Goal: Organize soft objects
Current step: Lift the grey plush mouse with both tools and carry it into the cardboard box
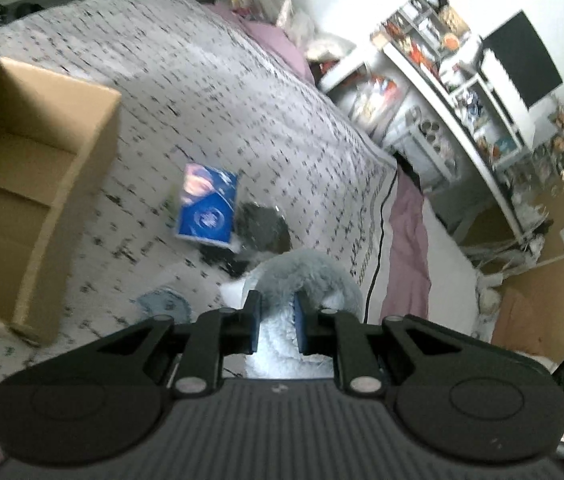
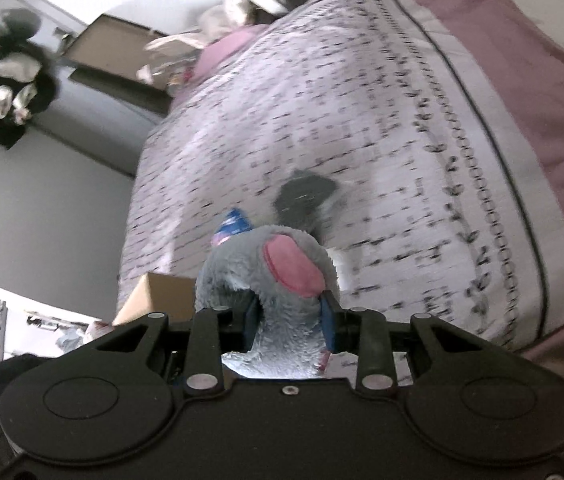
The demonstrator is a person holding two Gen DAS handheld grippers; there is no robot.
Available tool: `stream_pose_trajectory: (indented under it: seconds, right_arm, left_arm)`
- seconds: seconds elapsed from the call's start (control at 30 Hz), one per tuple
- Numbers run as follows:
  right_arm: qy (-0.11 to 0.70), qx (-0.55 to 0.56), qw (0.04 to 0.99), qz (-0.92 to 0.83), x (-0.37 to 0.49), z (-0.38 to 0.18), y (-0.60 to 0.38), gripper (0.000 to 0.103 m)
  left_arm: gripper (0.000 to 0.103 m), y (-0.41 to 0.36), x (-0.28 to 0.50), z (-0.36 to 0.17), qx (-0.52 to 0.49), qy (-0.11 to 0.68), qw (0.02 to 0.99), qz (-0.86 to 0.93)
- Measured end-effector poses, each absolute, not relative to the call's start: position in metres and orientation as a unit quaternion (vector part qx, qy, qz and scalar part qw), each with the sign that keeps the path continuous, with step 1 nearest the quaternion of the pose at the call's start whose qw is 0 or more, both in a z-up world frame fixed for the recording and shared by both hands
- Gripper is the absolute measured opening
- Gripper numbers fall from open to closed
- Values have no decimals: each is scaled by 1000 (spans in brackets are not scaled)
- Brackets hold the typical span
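My left gripper [image 1: 275,320] is shut on a grey-blue plush toy [image 1: 306,276], held above the patterned bedspread [image 1: 201,100]. My right gripper [image 2: 290,322] is shut on a grey plush part with a pink ear [image 2: 292,266], also above the bed; it looks like the same toy. An open, empty cardboard box [image 1: 37,176] stands on the bed to the left, and its corner shows in the right wrist view [image 2: 157,294]. A blue packet [image 1: 207,206] and a dark soft item [image 1: 261,226] lie on the bed ahead.
A small blue-grey cloth [image 1: 165,304] lies near the box. A black cable [image 1: 380,240] runs along the bed's right edge. White cluttered shelves [image 1: 462,80] stand beyond the bed. Pillows and clutter [image 2: 217,40] sit at the bed's far end.
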State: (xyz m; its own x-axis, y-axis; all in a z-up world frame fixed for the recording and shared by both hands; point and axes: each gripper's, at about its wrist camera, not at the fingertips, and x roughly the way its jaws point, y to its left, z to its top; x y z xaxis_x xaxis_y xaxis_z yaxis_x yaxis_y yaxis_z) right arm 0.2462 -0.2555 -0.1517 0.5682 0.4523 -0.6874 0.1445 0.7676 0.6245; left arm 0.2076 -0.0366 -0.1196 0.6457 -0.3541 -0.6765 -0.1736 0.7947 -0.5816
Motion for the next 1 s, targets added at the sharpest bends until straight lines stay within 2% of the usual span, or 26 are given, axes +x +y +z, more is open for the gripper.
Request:
stream_pose_trajectory:
  seconds: [0.53, 1.0]
  right_arm:
    - [427, 293, 842, 153, 214, -120, -172, 31]
    - [435, 266, 841, 178, 205, -118, -103, 31]
  left_arm:
    - [16, 50, 161, -93, -355, 364, 861, -25]
    - [16, 119, 136, -98, -384, 341, 858, -1]
